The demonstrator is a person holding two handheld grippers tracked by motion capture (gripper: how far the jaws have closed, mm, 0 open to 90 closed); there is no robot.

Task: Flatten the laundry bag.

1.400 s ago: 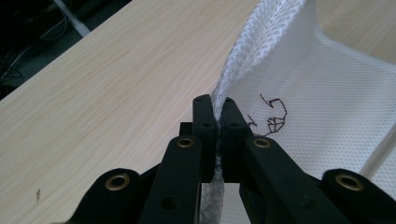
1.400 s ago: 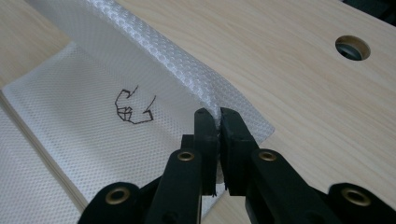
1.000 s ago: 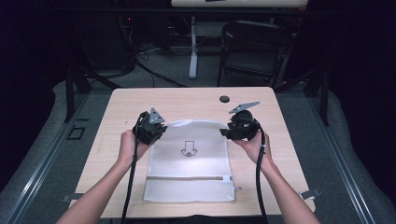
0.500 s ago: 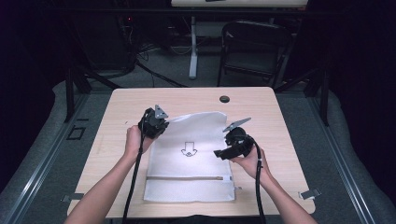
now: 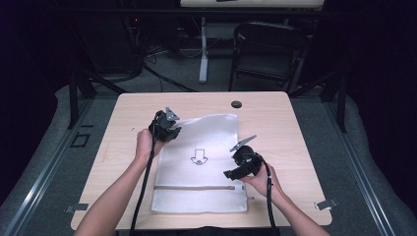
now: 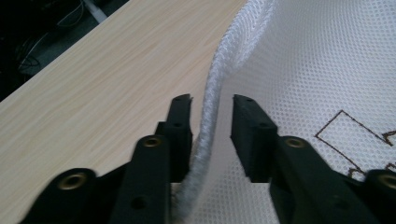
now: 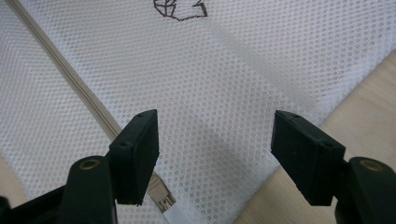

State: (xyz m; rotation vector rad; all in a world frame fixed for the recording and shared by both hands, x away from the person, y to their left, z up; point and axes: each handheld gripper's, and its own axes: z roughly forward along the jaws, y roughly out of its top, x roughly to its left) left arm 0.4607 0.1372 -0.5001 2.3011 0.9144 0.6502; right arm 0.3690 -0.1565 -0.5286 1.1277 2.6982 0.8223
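Between the parted left tongs (image 6: 211, 121) — the mesh bag's (image 5: 206, 142) hem; right tongs (image 7: 215, 154) gape over its zipper pull (image 7: 161, 198).

No words, numbers or brands can be read; the white mesh bag (image 5: 199, 164) bears one sign. A dark outlined arrow (image 5: 198, 158) sits mid-bag, pointing toward the zipper (image 5: 196, 188).

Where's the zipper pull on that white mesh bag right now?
The zipper pull lies at the zipper's right end near the mesh bag's right edge, just below the open right claw.
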